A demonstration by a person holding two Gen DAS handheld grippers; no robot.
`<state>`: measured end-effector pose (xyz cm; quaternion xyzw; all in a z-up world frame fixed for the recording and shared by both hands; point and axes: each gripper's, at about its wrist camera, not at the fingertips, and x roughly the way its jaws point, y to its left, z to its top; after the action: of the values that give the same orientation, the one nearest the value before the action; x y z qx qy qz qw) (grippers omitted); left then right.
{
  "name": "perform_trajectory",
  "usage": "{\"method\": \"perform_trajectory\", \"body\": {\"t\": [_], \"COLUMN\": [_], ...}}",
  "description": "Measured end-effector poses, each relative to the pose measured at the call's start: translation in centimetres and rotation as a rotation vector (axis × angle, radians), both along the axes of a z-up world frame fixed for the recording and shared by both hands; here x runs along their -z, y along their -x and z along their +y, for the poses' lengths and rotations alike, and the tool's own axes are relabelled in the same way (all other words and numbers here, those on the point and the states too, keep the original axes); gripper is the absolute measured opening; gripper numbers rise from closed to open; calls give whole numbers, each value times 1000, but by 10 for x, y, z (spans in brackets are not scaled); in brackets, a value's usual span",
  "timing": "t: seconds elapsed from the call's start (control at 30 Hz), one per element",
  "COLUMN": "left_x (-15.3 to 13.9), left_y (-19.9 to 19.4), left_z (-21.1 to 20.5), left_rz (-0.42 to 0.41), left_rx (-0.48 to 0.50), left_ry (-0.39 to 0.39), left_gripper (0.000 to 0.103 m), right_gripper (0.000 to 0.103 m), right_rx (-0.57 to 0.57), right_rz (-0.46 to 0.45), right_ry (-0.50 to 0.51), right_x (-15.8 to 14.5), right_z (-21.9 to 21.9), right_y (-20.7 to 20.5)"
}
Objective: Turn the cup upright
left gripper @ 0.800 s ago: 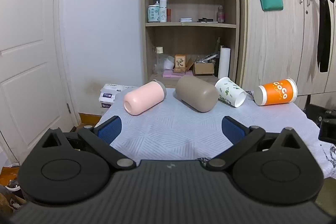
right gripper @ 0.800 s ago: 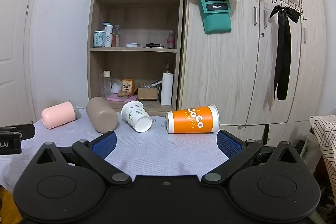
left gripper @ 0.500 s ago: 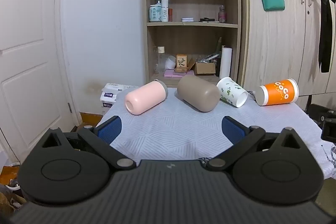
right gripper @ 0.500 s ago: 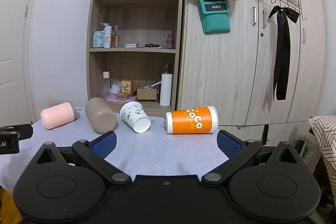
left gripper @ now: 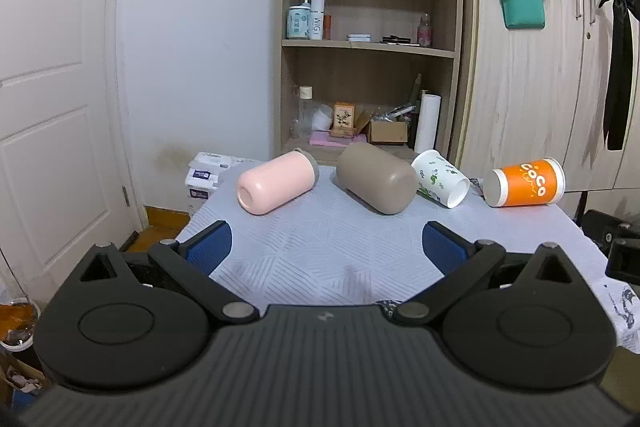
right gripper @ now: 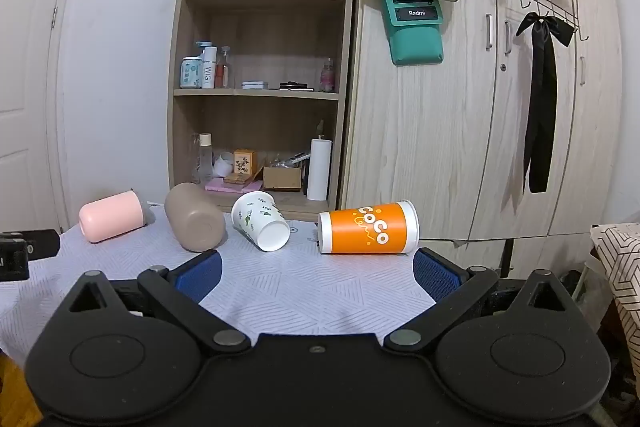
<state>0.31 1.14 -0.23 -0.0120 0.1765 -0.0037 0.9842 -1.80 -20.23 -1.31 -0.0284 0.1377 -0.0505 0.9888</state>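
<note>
Four cups on their sides in a row across the far part of the desk (right gripper: 304,291), under a pale patterned cloth. In the right wrist view, from 9 o'clock toward 3 o'clock: pink cup (right gripper: 112,221), taupe cup (right gripper: 194,217), white leaf-print paper cup (right gripper: 260,225), orange paper cup (right gripper: 370,229). Taupe and white nearly touching; orange a little apart; pink set off at the left end.

Probably light and thin-walled, the two paper ones: easily crushed, likely to roll or skid on the cloth, so best taken gently across the mid-body, or near the stiffer rolled rim. Pink and taupe look rigid and smooth, likely heavier and more slippery; best gripped squarely across the barrel.

Right tongs (right gripper: 318,273) spread wide, blue pads well apart, holding nothing, touching nothing, hovering short of the cups with the orange one at about 1 o'clock. Left tongs (left gripper: 326,245) likewise wide open and empty, pink cup (left gripper: 276,183) at 11 o'clock, taupe cup (left gripper: 376,183) at 1 o'clock.
</note>
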Motion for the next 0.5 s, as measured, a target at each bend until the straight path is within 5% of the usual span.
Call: {"method": "perform_trajectory", "body": {"t": [0.5], "left_x": [-2], "left_y": [9], "left_z": [-3], "left_rz": [-32], "left_rx": [14], "left_ry": [-11], "left_gripper": [103], "right_gripper": [103], "right_rx": [-8], "right_rz": [5], "right_ry": [5], "right_x": [2], "right_z": [2], "right_y": [-1]}}
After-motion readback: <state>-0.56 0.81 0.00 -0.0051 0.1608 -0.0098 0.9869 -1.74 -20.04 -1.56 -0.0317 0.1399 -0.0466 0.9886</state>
